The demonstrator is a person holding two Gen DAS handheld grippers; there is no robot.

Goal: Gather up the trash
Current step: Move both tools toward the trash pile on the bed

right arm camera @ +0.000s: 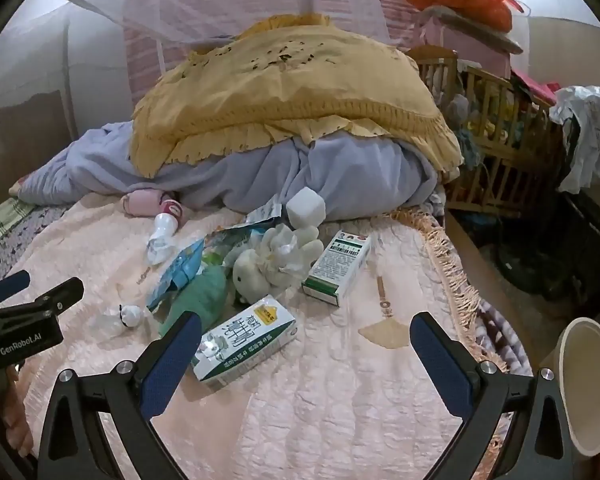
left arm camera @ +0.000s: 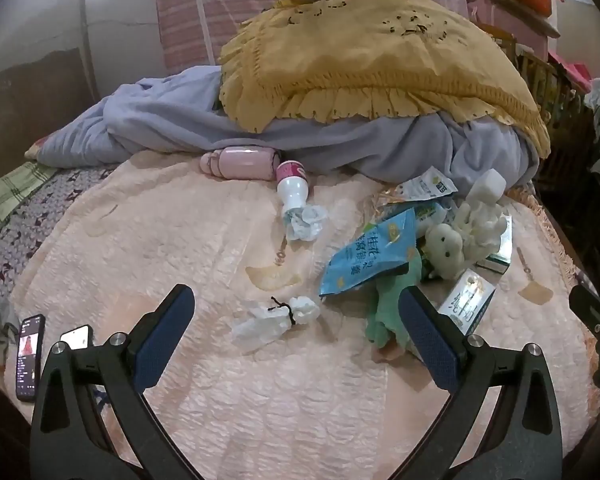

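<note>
Trash (right arm camera: pixel 244 340) is scattered over the pink blanket (left arm camera: pixel 204 396): a milk carton lying flat, a green-and-white box (right arm camera: pixel 337 266), a blue wrapper (left arm camera: pixel 366 258), a tipped bottle (left arm camera: pixel 292 188). Both the left gripper (left arm camera: pixel 296 344) and the right gripper (right arm camera: pixel 306 360) are held wide open, nothing gripped. A paper cup (right arm camera: pixel 588 388) is seen only by the right camera, two phones (left arm camera: pixel 30 356) only by the left.

Peach quilted bedspread (left arm camera: pixel 148 240) w/ fan motifs; mustard frilled cover (left arm camera: pixel 372 68) at 12 over lilac blanket (left arm camera: pixel 172 120). Blue snack packet (left arm camera: pixel 364 260), green-white milk carton (right arm camera: pixel 244 344), pink flask (left arm camera: pixel 240 164).
</note>
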